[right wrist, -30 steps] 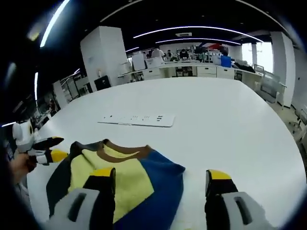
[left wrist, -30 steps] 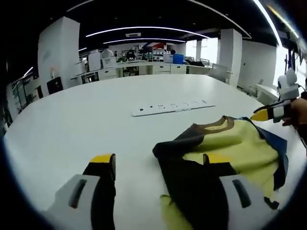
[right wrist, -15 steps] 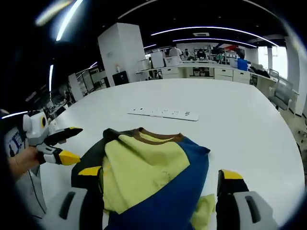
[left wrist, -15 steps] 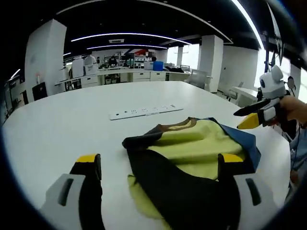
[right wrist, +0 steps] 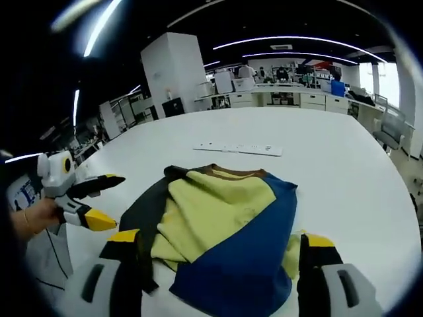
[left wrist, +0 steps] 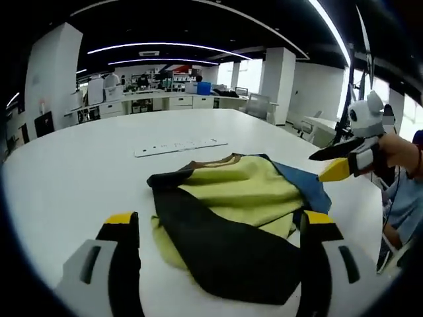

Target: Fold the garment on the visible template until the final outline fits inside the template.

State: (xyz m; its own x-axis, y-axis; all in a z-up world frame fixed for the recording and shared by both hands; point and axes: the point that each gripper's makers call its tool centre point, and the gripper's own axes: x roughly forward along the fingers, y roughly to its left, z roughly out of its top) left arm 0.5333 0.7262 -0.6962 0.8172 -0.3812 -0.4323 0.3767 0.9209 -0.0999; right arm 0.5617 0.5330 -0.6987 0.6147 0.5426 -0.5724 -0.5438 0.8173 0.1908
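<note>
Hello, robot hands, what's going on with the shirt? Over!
Left gripper open, holding nothing. Right gripper open too, pulled back from the shirt. Shirt lies partly folded on the table. Nothing in the way; white strip lies beyond it.

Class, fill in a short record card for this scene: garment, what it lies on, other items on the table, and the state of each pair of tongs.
garment: yellow, blue and black top with brown collar, partly folded
surface: white table
other item: white flat strip beyond the collar
left tongs: open, holding nothing
right tongs: open, holding nothing
template: none that I can make out
</note>
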